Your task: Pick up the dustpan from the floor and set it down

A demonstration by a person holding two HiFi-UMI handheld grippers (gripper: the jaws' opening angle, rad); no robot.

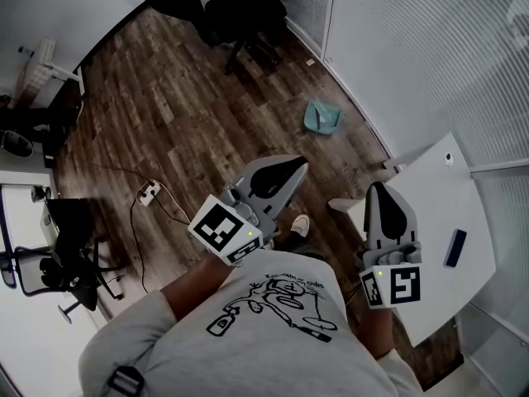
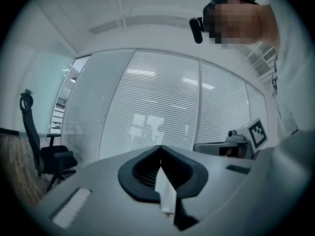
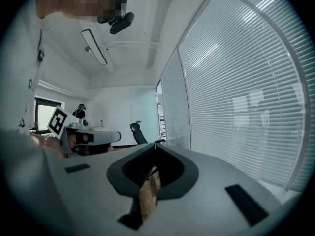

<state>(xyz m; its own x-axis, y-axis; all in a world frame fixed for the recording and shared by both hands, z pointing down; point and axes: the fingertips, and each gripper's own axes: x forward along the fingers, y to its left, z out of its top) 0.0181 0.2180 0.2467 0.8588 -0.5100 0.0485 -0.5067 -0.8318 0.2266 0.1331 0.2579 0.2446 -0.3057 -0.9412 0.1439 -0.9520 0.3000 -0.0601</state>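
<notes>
Well, the dustpan (image 1: 322, 116) lies ahead on the floor (image 1: 190, 114) — nearer my left gripper (image 1: 299, 167) than my right gripper (image 1: 378, 188) (both pressed together, empty).

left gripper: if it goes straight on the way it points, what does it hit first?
Likely the blind-covered glass wall: the left gripper, shut and empty, points straight at it with nothing between in its view. Depth is unclear.

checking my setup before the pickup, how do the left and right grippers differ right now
The left gripper hangs over the wood floor, angled toward the teal dustpan; the right gripper hangs at the white table edge, pointing straighter up the picture. The left's marker cube sits tilted, the right's squarer to the camera. Both are shut and empty.
</notes>
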